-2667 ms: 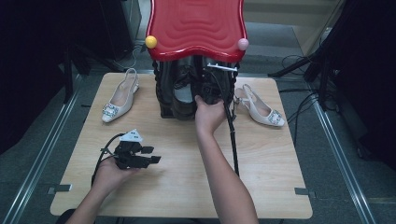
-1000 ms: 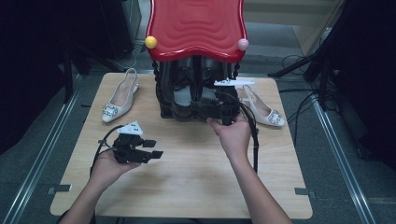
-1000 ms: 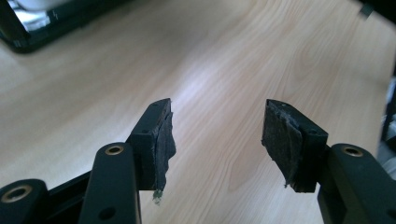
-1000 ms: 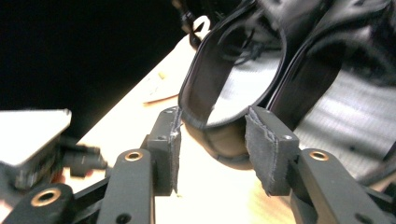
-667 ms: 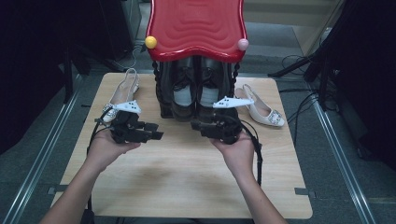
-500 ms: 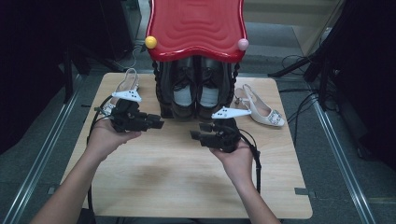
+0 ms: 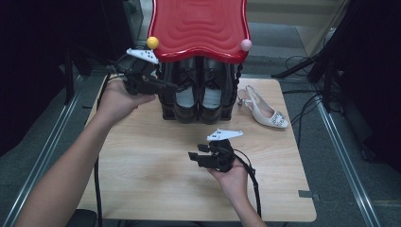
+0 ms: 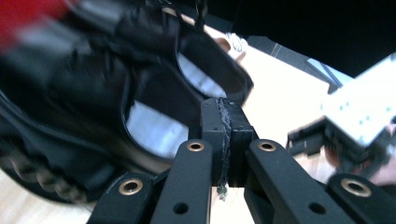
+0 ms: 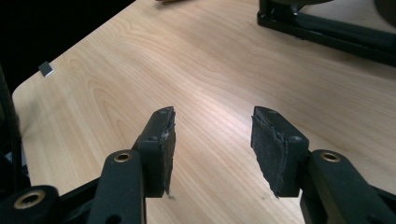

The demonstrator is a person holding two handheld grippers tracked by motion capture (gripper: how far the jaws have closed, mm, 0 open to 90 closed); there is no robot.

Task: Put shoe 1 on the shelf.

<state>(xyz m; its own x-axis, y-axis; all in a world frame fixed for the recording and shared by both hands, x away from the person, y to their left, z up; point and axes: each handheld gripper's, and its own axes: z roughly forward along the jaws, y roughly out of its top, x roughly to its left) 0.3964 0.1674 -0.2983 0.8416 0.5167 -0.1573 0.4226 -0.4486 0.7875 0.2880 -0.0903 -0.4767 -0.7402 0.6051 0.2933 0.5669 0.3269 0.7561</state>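
Note:
A pair of black shoes (image 7: 197,97) stands in a black rack (image 7: 165,101) under a wavy red top (image 7: 201,26). My left gripper (image 7: 171,86) is raised at the rack's left side with its tips against the left shoe. In the left gripper view this gripper (image 8: 227,116) is shut with nothing between its pads, and the black shoes (image 8: 140,93) are blurred right behind it. My right gripper (image 7: 192,156) hovers over the table's front middle, pointing left. In the right gripper view it (image 9: 212,140) stands open above bare wood.
A white slingback shoe (image 7: 265,111) lies on the wooden table (image 7: 142,170) right of the rack. A yellow ball (image 7: 152,42) and a pink ball (image 7: 246,45) sit at the red top's corners. Cables trail off the table's front; metal rails flank it.
My left gripper rose from the table's left front to the rack's left side. My right gripper drew back from the rack toward the front of the table.

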